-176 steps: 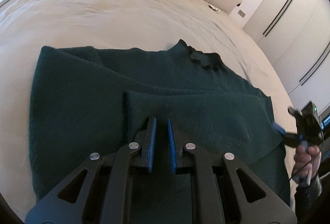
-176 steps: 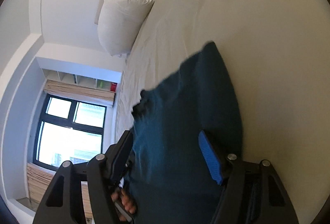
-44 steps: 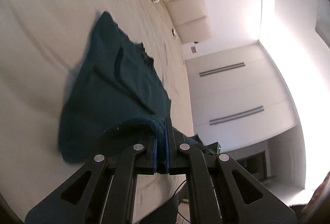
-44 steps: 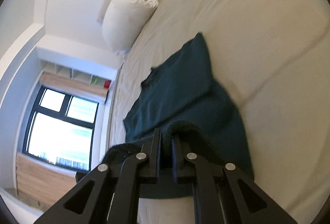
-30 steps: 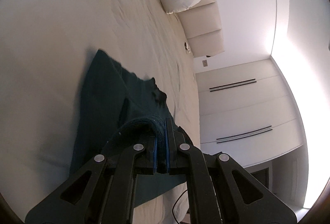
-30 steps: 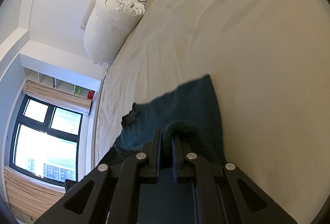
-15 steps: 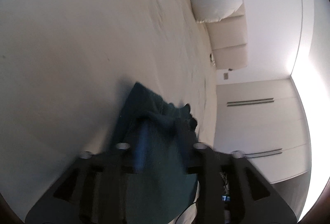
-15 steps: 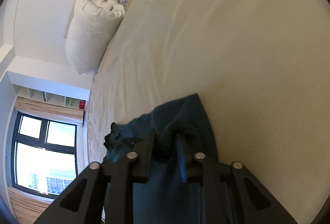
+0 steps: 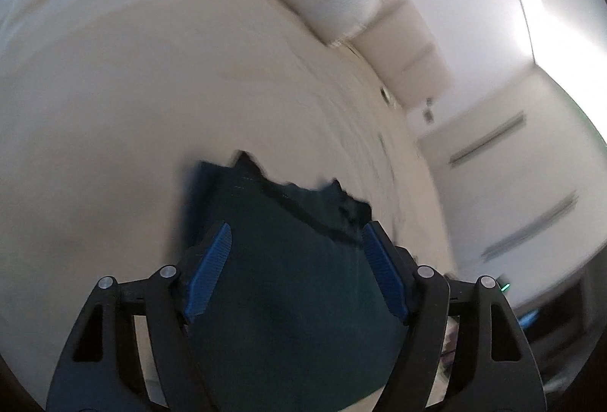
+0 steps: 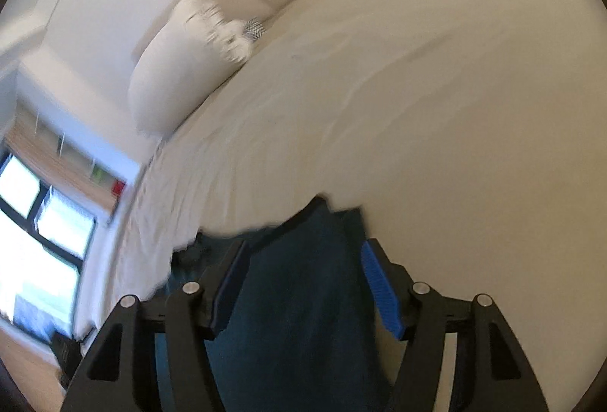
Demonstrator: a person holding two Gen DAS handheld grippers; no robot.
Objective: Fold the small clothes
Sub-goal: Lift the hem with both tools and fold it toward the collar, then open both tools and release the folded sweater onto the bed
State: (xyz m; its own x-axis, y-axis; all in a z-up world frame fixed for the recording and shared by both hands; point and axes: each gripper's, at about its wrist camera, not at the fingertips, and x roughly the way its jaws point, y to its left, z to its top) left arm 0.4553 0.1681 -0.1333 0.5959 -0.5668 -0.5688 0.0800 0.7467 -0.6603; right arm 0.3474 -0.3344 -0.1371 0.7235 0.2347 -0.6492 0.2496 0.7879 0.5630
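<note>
Status of the fold: the dark green knit sweater [image 9: 288,260] lies on the cream bed [image 9: 114,101] directly below both sets of tongs. In the left wrist view I see one layer doubled over another, with the dark neckline trim at the far edge and a strip of the lower layer showing along the left side. I judge that one fold is laid down and released. Whether the edges line up I cannot tell, because both views are blurred. Remaining work, as I judge it: check alignment, flatten the top layer, and possibly fold once more to make a compact bundle.

Left tongs [image 9: 296,271]: the jaws have just been opening and now stand well apart. The sweater shows between the blue pads [image 9: 212,260], but the pads do not press on it.

Right tongs [image 10: 303,283]: the jaws have just been opening as well and are spread wide. The sweater [image 10: 303,298] lies between and under the pads without being pinched.

Pose: both tongs point forward and downward over the near part of the garment, toward the far side of the bed. The right wrist view is rolled, so the white pillow [image 10: 178,63] and the window [image 10: 38,241] sit tilted at the left.
</note>
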